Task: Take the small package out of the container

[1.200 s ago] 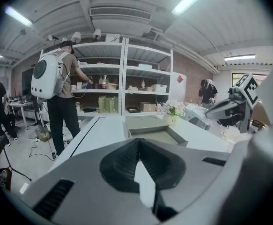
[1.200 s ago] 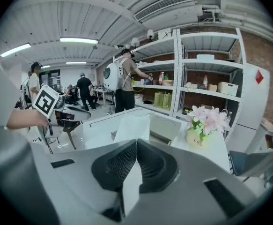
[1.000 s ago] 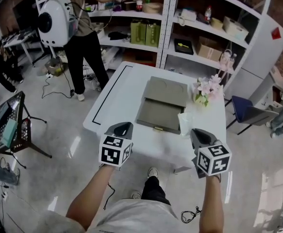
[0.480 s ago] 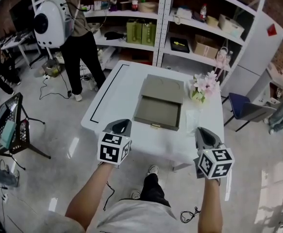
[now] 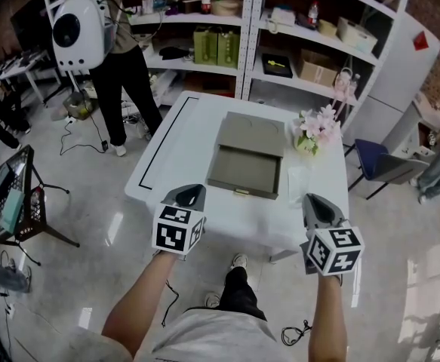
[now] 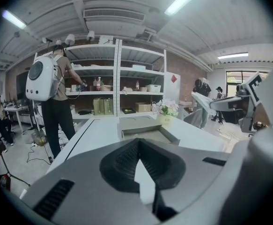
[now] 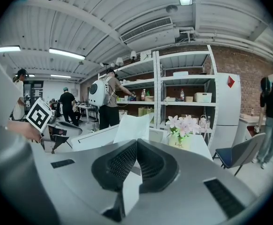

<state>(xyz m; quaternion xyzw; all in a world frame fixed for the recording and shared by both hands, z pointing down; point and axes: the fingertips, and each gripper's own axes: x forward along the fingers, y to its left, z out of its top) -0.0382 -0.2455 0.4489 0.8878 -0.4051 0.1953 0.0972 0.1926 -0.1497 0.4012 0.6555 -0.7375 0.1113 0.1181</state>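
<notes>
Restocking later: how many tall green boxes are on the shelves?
2. One green box and a second green box stand side by side in the left shelf bay. A person blocks part of the shelving, so others may be hidden.

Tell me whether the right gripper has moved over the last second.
Yes. The right gripper, jaws shut on the small package, has shifted right, away from the container's front right corner.

Tally from the head view. Grippers, mine: two, left gripper (image 5: pixel 192 192) and right gripper (image 5: pixel 315 201). Tabletop (image 5: pixel 180 151): one. Container (image 5: pixel 244 169): one. Small package (image 5: pixel 296 181): one. Pot of flowers (image 5: pixel 311 136): one. Shelf units (image 5: pixel 204 23): two. Blue chair (image 5: pixel 383 170): one. Other people (image 5: pixel 126 65): three.
</notes>
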